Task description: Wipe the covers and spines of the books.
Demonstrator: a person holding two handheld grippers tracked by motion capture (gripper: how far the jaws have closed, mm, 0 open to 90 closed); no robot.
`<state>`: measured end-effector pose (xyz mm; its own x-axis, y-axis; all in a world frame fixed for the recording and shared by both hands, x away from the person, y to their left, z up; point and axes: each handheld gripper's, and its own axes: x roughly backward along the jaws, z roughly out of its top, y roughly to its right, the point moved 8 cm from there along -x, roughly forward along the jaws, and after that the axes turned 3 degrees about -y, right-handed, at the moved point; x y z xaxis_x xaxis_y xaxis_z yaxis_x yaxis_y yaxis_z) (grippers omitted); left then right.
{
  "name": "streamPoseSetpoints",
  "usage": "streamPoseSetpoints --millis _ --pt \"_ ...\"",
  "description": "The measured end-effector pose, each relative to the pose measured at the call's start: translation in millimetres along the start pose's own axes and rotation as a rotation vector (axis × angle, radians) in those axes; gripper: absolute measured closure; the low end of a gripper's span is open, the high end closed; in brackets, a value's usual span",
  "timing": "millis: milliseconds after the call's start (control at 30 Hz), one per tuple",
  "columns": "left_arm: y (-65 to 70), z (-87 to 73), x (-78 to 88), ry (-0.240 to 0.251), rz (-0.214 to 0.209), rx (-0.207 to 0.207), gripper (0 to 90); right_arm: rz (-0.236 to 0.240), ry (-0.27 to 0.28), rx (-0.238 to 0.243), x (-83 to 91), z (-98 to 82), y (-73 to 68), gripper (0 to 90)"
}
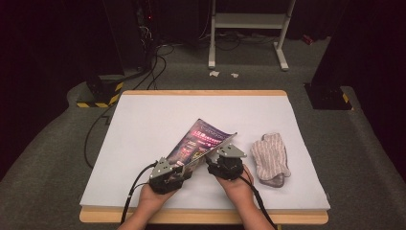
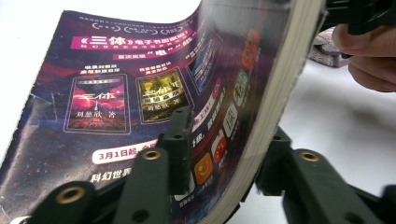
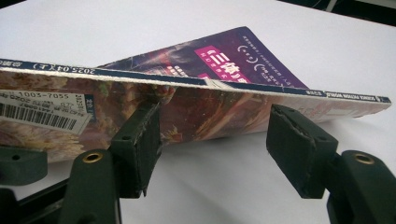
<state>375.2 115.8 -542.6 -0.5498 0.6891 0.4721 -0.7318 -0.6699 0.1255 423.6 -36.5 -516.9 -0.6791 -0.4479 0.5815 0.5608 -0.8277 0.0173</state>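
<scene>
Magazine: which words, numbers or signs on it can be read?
Back cover of the magazine, headline: "三体"
Same cover, white pill: "3月1日起"
Under the left book picture: "刘慈欣 著"
Barcode label: "1003-7055"
Spine: "2025.04"
Remaining small print: too blurred to read.

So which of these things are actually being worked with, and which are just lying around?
In use:
- magazine, tilted up off the table between the two hands
- left gripper, its jaws around the magazine's edge
- right gripper, jaws open just in front of the magazine

Lying about:
- striped mitt, flat on the white table to the right, untouched
- metal stand on the floor behind
</scene>
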Motion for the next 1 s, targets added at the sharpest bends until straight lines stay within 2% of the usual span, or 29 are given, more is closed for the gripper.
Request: streamPoseSetpoints --millis 133,233,267,333,467,567,600,667,700,733,767,800,833,867,900,933,1000 --pt "3.4 7.0 9.7 0.047 -0.037 -0.002 56.0 0.006 -0.001 -0.007 -0.4 -0.7 -0.3 34.8" --pt "7.2 15.9 18.5 0.076 -0.049 -0.013 53.5 0.010 0.002 -0.008 -1.3 -0.7 -0.4 34.8" --pt "10.2 22.8 25.3 0.104 -0.060 -0.011 52.5 0.009 0.005 -0.010 -1.7 -0.4 -0.2 34.8" --pt "11.4 26.6 28.9 0.120 -0.065 -0.007 52.3 0.009 0.005 -0.009 -1.6 -0.3 -0.2 34.8" --pt "11.8 38.9 40.7 0.171 -0.054 0.006 51.3 0.004 0.007 -0.005 -1.1 -1.6 -0.5 34.9" --pt "4.4 42.2 46.0 0.195 -0.039 0.020 50.2 0.003 0.007 -0.006 0.0 -4.4 -0.1 34.9" --pt "0.6 42.5 47.5 0.201 -0.037 0.037 50.2 0.002 0.005 -0.008 0.4 -5.2 -0.1 34.9" --pt "-12.3 43.1 53.4 0.215 -0.001 0.050 50.2 0.004 0.001 -0.010 1.0 -7.0 0.2 34.9" --pt "-12.3 43.1 53.4 0.215 -0.001 0.050 50.0 0.005 -0.002 -0.012 1.2 -7.8 0.7 34.8" --pt "-23.9 40.7 55.1 0.208 0.043 0.065 49.7 0.004 -0.002 -0.013 1.5 -8.5 1.1 34.8" --pt "-28.8 38.8 55.0 0.201 0.060 0.072 49.5 0.004 -0.002 -0.009 1.8 -9.2 1.8 34.8" --pt "-28.8 38.8 55.0 0.201 0.060 0.072 49.6 0.004 -0.002 -0.009 1.8 -9.2 1.8 34.8" --pt "-34.8 35.7 54.3 0.190 0.074 0.085 49.7 0.002 -0.007 -0.014 2.6 -10.8 2.3 34.7" --pt "-48.2 27.0 51.5 0.144 0.125 0.086 49.7 0.002 -0.008 -0.010 3.1 -11.8 3.2 34.7" --pt "-48.2 27.0 51.5 0.144 0.125 0.086 50.0 0.002 -0.008 -0.010 3.1 -11.8 3.2 34.7" --pt "-53.2 23.4 50.6 0.132 0.158 0.077 50.0 0.003 -0.010 -0.011 3.4 -12.7 3.5 34.7" --pt "-60.8 17.7 48.3 0.110 0.175 0.089 50.7 0.000 -0.018 -0.012 3.7 -14.3 4.8 34.7"
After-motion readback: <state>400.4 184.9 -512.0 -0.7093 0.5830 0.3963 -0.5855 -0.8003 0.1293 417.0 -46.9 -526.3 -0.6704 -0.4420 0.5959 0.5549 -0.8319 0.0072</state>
